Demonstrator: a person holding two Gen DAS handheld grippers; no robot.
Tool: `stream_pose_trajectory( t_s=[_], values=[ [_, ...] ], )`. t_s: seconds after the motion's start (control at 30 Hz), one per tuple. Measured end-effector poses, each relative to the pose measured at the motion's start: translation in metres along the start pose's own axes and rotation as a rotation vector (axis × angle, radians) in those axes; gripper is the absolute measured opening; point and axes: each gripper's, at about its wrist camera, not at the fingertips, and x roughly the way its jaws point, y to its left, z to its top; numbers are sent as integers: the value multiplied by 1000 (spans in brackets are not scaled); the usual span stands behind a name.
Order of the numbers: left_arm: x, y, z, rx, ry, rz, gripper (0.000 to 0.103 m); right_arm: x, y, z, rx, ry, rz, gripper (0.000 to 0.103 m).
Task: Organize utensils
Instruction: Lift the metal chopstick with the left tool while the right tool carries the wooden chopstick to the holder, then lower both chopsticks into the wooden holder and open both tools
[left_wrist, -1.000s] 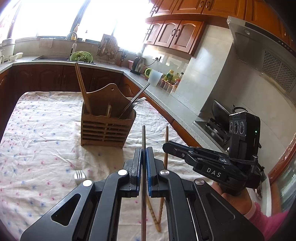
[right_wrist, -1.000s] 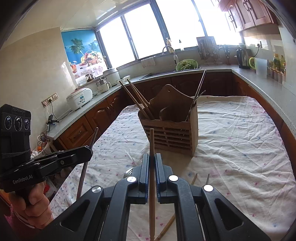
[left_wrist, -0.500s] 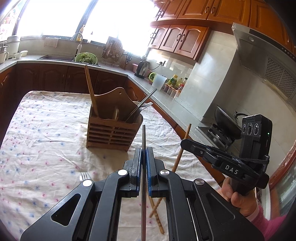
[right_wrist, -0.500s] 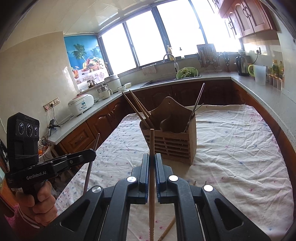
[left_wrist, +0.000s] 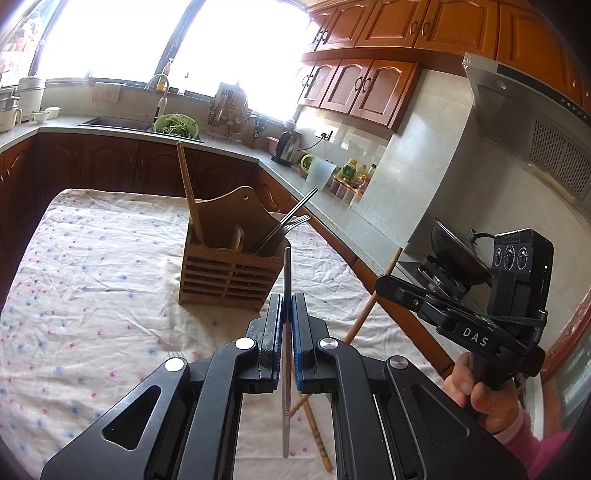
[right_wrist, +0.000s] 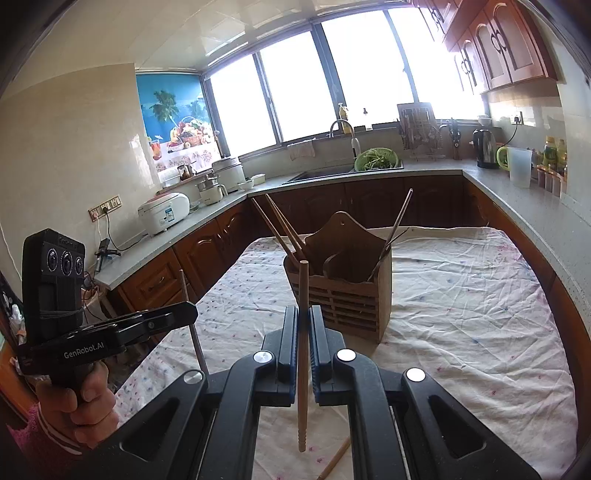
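A wooden slatted utensil holder (left_wrist: 231, 271) stands on the cloth-covered table; it also shows in the right wrist view (right_wrist: 343, 295). It holds wooden chopsticks (left_wrist: 188, 192) on its left side and metal chopsticks and a fork (left_wrist: 291, 221) on its right side. My left gripper (left_wrist: 286, 299) is shut on a metal chopstick (left_wrist: 286, 332), held above the table in front of the holder. My right gripper (right_wrist: 303, 312) is shut on a wooden chopstick (right_wrist: 303, 354), also raised before the holder. Each gripper shows in the other's view, the right one (left_wrist: 384, 286) and the left one (right_wrist: 188, 312).
Two wooden chopsticks (left_wrist: 314, 428) and a fork (left_wrist: 173, 355) lie on the flowered tablecloth (left_wrist: 92, 295) near me. Kitchen counters with a sink, kettle and rice cooker ring the table. A stove with a wok (left_wrist: 454, 254) is on the right.
Both grippers have risen and drawn back a little with their chopsticks still held. The holder sits lower and farther in both views.
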Motion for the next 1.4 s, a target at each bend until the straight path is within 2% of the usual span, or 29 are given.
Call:
stream_pose_trajectory(
  t_s=[0.3, 0.5, 0.8, 1.0, 1.2, 1.4],
  values=[
    [-3, 5, 9, 16, -41, 31, 4, 0, -4, 5, 4, -18, -9, 6],
    [-5, 10, 27, 32, -86, 53, 4, 3, -9, 18, 7, -49, -23, 6],
    [0, 17, 80, 65, -216, 91, 4, 16, -24, 57, 25, -147, -57, 6],
    [4, 18, 116, 101, -335, 120, 4, 18, -32, 92, 33, -245, -77, 6],
    [25, 28, 145, 116, -430, 183, 4, 27, -46, 118, 39, -327, -114, 6],
    [65, 45, 140, 99, -452, 257, 4, 54, -56, 117, 36, -333, -141, 6]
  ],
)
